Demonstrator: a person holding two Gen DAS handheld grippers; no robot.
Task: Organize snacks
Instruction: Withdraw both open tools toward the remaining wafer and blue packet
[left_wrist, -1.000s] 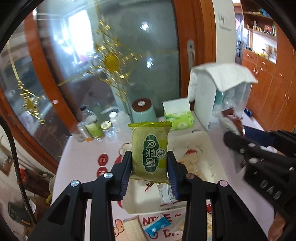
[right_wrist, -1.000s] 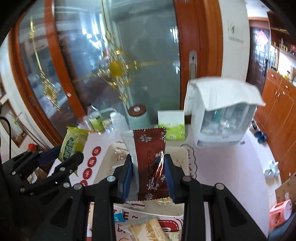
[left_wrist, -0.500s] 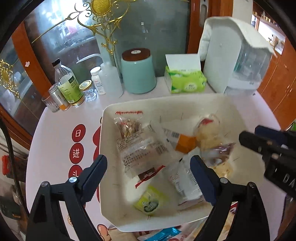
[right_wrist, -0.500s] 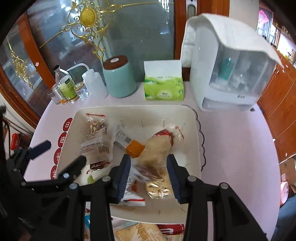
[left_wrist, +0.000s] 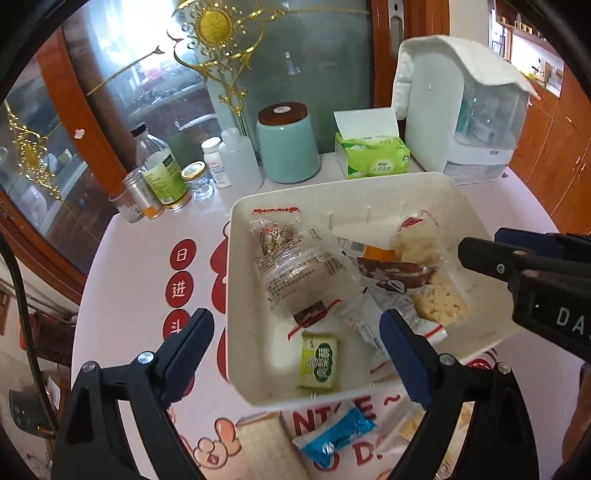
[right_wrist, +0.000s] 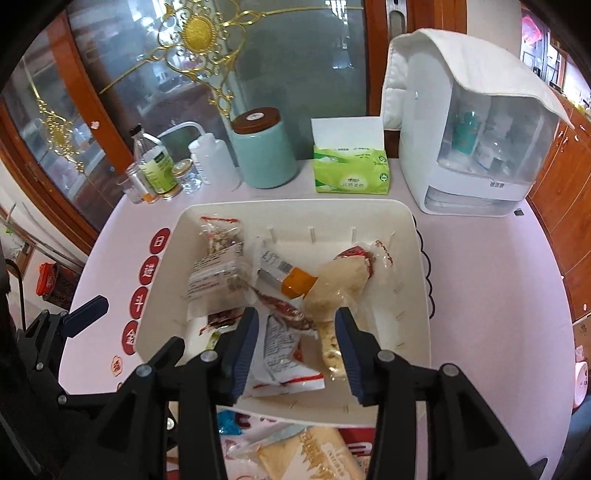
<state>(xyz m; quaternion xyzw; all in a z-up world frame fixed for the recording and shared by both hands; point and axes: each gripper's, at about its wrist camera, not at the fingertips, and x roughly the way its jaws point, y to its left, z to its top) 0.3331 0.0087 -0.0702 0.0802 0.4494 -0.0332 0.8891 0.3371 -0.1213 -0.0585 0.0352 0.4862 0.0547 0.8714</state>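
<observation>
Snacks in crinkly plastic wrappers lie heaped in the shallow white plastic tray (left_wrist: 236, 295) on the pink printed tabletop (left_wrist: 129, 277). In the left wrist view, the left gripper (left_wrist: 295, 332) hangs over the tray's near left corner with its blue-padded jaws spread wide and nothing between them. The small green square packet (left_wrist: 318, 361) lies flat just below. A blue foil sachet (left_wrist: 334, 437) and a pale cracker pack (left_wrist: 266, 443) wait outside the near rim. A second ago this gripper held the green packet upright; now it is released.

In the right wrist view, the right gripper (right_wrist: 294, 334) hovers over the tray's near edge, jaws apart and empty. The dark red-brown wrapper (right_wrist: 282, 308) it carried a second ago rests on the pile, partly over a white printed pouch (right_wrist: 284, 354).

The risk, as I judge it: both grippers crowd the same near edge, so reaching for the leftover packs could knock them together or nudge the tray. Slippery film may also slide from a shallow pinch.
</observation>
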